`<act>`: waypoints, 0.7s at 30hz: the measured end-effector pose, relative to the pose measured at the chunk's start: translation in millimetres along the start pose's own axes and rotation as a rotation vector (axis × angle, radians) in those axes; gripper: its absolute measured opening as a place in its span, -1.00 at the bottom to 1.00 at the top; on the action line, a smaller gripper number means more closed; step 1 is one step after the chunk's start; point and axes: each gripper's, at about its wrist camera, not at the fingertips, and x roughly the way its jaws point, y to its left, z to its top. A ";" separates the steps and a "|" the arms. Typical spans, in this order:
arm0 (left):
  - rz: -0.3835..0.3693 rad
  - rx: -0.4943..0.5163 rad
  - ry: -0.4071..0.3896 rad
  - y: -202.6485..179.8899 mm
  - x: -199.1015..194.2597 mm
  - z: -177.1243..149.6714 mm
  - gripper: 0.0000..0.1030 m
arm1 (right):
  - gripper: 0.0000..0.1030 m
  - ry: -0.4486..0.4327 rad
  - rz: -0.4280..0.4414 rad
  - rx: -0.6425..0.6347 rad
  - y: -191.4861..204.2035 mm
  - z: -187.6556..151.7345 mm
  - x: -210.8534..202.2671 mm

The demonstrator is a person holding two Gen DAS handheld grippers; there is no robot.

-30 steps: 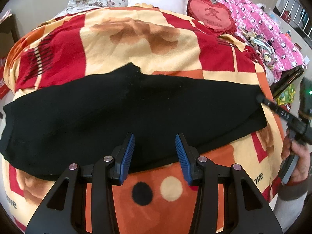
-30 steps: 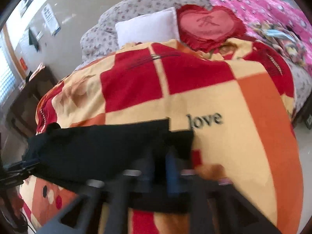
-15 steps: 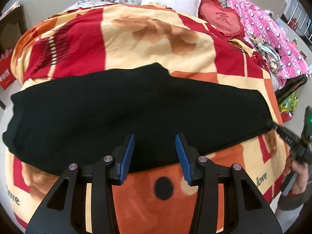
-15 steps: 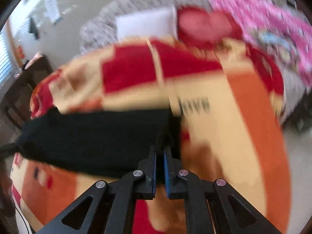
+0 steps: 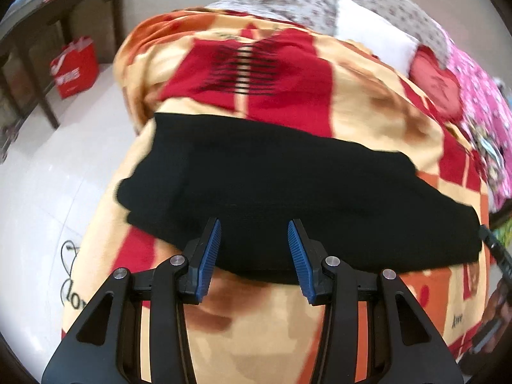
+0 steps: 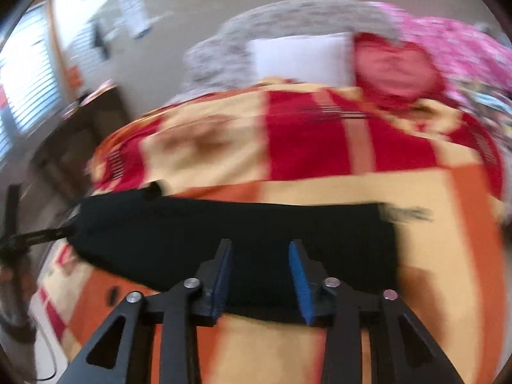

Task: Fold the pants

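From my left wrist, my left hand-held gripper [image 5: 253,257] stood apart over the near edge of the black pants [image 5: 288,198], gripping nothing; they lay folded lengthwise across the patterned blanket [image 5: 288,76] on the bed. From my right wrist, blurred, my right hand-held gripper [image 6: 260,276] was opening above the pants [image 6: 224,230], nothing pinched.

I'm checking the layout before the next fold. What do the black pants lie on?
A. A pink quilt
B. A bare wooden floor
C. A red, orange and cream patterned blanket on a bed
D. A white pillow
C: the black pants lie stretched across the patterned blanket on the bed; the white pillow sits apart, farther back.
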 end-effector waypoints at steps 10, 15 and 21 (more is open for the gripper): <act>0.018 -0.039 -0.014 27.1 9.9 8.7 -0.16 | -0.27 0.103 0.097 -0.119 106.1 54.1 121.5; 0.066 -0.012 -0.026 26.0 16.9 12.9 -0.16 | -0.76 0.114 0.016 -0.193 123.6 56.9 147.2; 0.078 -0.010 -0.031 32.8 32.6 18.9 -0.16 | -0.76 0.141 -0.012 -0.167 119.4 59.9 169.5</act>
